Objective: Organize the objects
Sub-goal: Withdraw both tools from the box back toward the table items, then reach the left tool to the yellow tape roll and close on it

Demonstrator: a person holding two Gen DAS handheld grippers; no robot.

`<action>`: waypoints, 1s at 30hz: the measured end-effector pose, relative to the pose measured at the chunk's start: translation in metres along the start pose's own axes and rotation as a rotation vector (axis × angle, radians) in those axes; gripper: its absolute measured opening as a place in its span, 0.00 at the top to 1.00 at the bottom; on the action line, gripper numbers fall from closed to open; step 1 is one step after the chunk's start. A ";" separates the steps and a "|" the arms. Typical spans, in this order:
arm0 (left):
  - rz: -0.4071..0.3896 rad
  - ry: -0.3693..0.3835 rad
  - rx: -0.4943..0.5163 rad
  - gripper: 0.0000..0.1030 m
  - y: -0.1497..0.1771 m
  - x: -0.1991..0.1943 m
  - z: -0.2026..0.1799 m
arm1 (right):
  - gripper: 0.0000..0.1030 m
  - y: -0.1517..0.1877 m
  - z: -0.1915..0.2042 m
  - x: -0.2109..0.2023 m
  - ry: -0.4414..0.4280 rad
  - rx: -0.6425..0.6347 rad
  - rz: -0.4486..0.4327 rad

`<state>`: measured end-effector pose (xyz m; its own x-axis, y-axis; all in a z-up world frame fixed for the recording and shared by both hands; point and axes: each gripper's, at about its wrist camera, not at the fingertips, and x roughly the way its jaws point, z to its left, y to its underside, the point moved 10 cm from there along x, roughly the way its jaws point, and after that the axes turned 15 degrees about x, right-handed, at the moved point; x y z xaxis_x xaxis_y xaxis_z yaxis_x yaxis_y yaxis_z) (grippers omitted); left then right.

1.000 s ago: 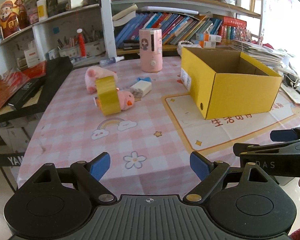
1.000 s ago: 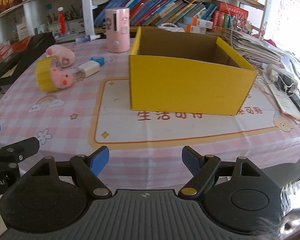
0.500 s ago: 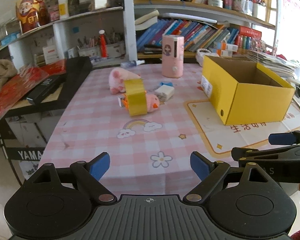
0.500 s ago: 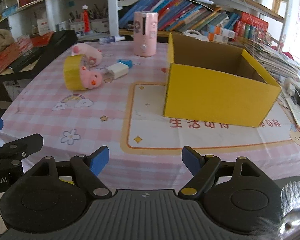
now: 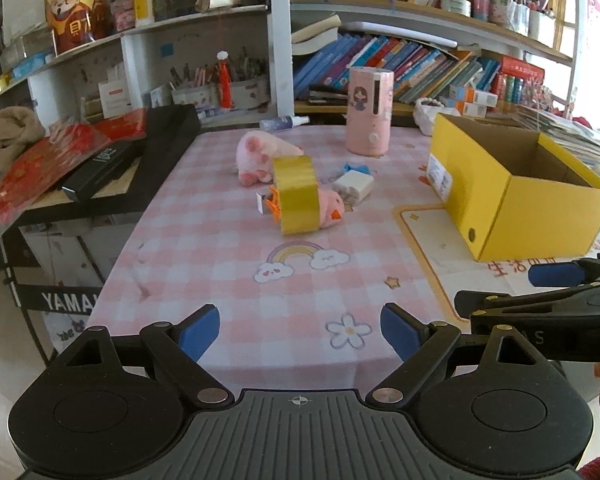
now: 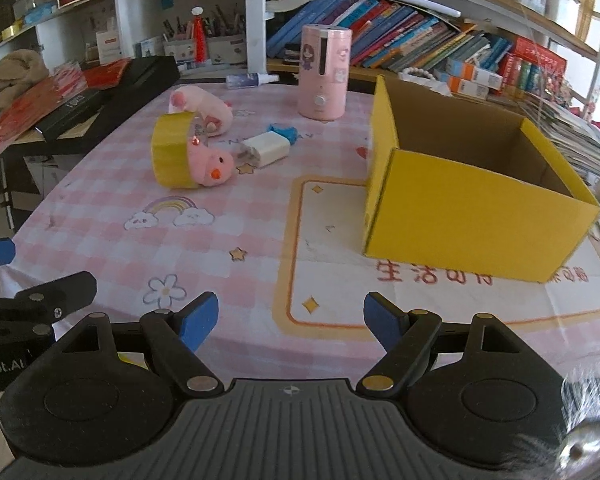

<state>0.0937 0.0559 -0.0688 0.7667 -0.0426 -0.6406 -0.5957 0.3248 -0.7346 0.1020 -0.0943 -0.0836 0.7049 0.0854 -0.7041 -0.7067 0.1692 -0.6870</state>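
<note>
Both the left gripper (image 5: pixel 300 330) and right gripper (image 6: pixel 291 320) hover wide apart and unladen over the near edge of the pink checked table (image 5: pixel 220 264), short of the open yellow cardboard box (image 6: pixel 472 196).

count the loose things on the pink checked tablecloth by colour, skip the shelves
pink: 3 (plush pig, plush chick, cylindrical humidifier)
yellow: 2 (tape roll, open cardboard box)
white: 2 (charger block, spray bottle)
blue: 1 (small crumpled piece)
total: 8
</note>
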 end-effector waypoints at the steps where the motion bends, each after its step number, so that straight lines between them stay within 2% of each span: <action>1: -0.003 -0.001 -0.006 0.13 -0.002 0.002 0.002 | 0.25 -0.003 0.002 0.004 -0.007 -0.003 0.003; 18: 0.029 -0.044 -0.067 0.13 -0.031 0.051 0.024 | 0.26 -0.059 0.027 0.057 -0.092 -0.084 -0.002; 30: 0.049 -0.057 -0.098 0.14 -0.046 0.075 0.029 | 0.27 -0.090 0.028 0.084 -0.127 -0.101 -0.021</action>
<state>0.1855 0.0648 -0.0764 0.7471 0.0260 -0.6642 -0.6508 0.2315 -0.7231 0.2269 -0.0746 -0.0757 0.7174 0.2069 -0.6653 -0.6894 0.0728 -0.7207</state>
